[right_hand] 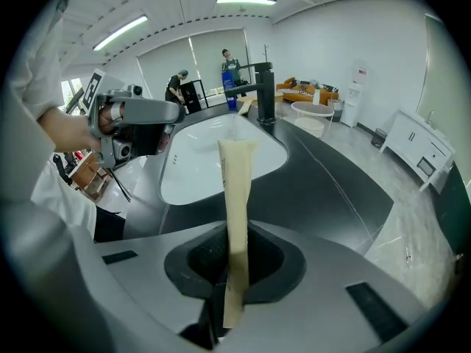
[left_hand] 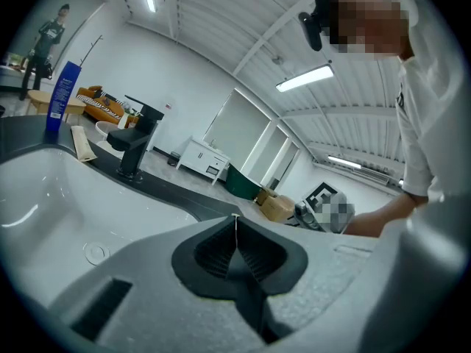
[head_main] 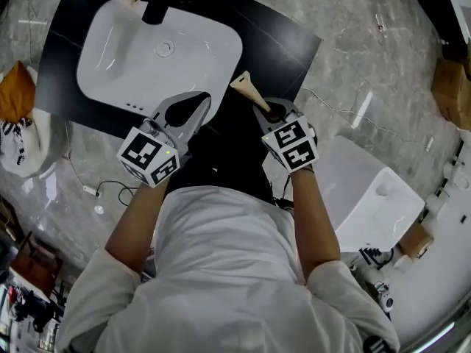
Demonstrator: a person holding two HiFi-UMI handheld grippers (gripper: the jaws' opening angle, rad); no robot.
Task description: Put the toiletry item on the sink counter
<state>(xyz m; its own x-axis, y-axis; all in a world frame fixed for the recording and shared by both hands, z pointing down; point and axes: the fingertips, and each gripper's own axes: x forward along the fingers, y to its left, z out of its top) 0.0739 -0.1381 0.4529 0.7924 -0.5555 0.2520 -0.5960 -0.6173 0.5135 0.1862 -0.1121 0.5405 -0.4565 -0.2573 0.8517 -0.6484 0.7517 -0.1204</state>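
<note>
**A:** What does the head view show?
**B:** The right gripper [head_main: 259, 107] holds a beige toiletry tube [head_main: 246, 89] over the front edge of the black sink counter [head_main: 287, 43], beside the white basin [head_main: 199, 61].

**A:** And the left gripper view?
**B:** The left gripper [left_hand: 235, 230] has its jaws pressed together, with nothing between them.

**A:** The right gripper view?
**B:** The jaws clamp the tube's lower end. It is not yet set down, so placing and releasing seem to remain.

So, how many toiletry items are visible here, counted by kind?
Beige tubes: 2, the held tube in the right gripper and the far tube near the faucet
Blue bottle: 1
Total: 3
</note>
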